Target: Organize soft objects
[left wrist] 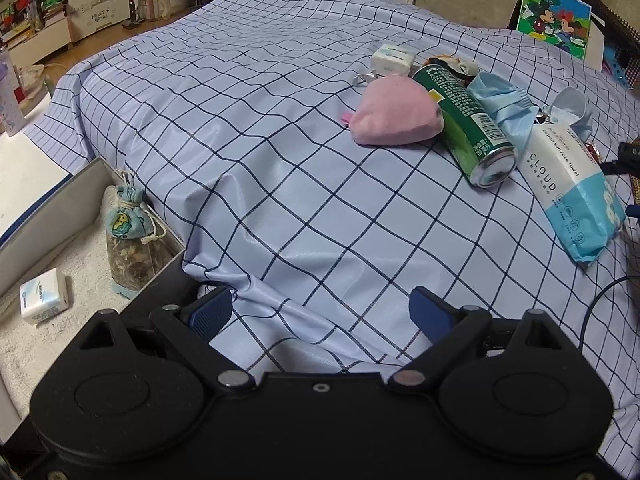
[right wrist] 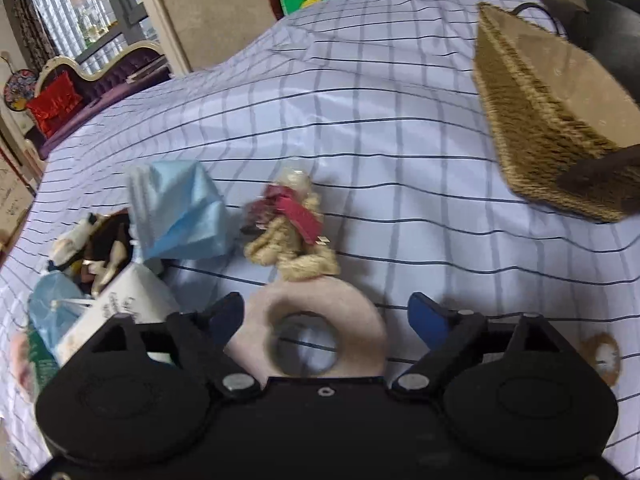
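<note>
In the left wrist view my left gripper is open and empty over the checked cloth, at the box's edge. A pink pouch, a blue face mask and a CLOUD towel pack lie far right. The white box at left holds a drawstring sachet and a tissue pack. In the right wrist view my right gripper is open, its jaws either side of a pale ring cushion. A small teddy bear lies just beyond it.
A green can lies among the soft things, with a white tissue pack behind. A woven basket stands at the right. A folded blue mask and a dark plush toy lie at left.
</note>
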`<state>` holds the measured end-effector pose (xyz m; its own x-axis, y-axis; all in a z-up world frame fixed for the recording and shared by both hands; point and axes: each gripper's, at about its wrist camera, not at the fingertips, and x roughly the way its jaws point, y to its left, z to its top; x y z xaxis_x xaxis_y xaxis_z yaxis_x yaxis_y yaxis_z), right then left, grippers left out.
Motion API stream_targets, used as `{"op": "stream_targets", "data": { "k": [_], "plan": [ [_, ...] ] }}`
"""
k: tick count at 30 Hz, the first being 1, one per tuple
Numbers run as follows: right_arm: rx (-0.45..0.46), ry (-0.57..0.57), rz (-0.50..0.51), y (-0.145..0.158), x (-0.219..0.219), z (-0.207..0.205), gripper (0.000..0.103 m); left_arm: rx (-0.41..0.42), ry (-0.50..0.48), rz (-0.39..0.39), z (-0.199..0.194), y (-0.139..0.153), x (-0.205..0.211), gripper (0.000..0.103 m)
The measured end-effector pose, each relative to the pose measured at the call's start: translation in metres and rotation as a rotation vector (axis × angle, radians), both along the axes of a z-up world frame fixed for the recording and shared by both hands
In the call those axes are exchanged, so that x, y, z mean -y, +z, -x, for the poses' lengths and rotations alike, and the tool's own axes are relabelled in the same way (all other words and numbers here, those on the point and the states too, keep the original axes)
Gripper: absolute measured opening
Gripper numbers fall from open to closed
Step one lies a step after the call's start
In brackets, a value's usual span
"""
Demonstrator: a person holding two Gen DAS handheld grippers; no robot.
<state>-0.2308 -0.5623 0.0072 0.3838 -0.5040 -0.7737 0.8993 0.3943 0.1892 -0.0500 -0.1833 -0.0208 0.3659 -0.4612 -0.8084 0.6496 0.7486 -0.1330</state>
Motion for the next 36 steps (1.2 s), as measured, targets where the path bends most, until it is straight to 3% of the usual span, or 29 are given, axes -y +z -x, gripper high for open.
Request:
{"op": "stream_targets", "data": {
  "k": [1, 9, 18, 23, 28, 30, 32, 36],
  "plan": [
    [0.008, 0.005, -0.008, 0.000, 0.001, -0.004, 0.101, -0.002, 0.002, -0.001, 0.000, -0.001, 0.000, 0.092],
    [-0.099, -0.017, -0.049, -0.015, 0.011, -0.029, 0.102, -0.007, 0.009, 0.002, 0.000, -0.003, -0.003, 0.092],
    [-0.118, 0.070, -0.034, -0.015, 0.000, -0.025, 0.102, -0.004, -0.004, -0.018, 0.004, -0.007, 0.001, 0.092],
    [-0.063, 0.073, -0.081, -0.018, 0.006, -0.017, 0.102, -0.008, -0.005, -0.022, 0.004, -0.008, 0.002, 0.092],
    [-0.068, 0.077, -0.115, -0.022, 0.015, -0.026, 0.102, -0.007, -0.007, -0.024, 0.004, -0.008, 0.003, 0.092],
    [-0.074, 0.073, -0.124, -0.022, 0.016, -0.028, 0.100, -0.006, -0.007, -0.025, 0.004, -0.008, 0.003, 0.092],
    [-0.061, 0.085, -0.140, -0.021, 0.017, -0.026, 0.090, -0.008, -0.007, -0.024, 0.004, -0.008, 0.003, 0.092],
    [-0.027, 0.029, -0.182, -0.016, 0.025, -0.004, 0.088, -0.010, -0.008, -0.027, 0.005, -0.008, 0.004, 0.092]
  ]
}}
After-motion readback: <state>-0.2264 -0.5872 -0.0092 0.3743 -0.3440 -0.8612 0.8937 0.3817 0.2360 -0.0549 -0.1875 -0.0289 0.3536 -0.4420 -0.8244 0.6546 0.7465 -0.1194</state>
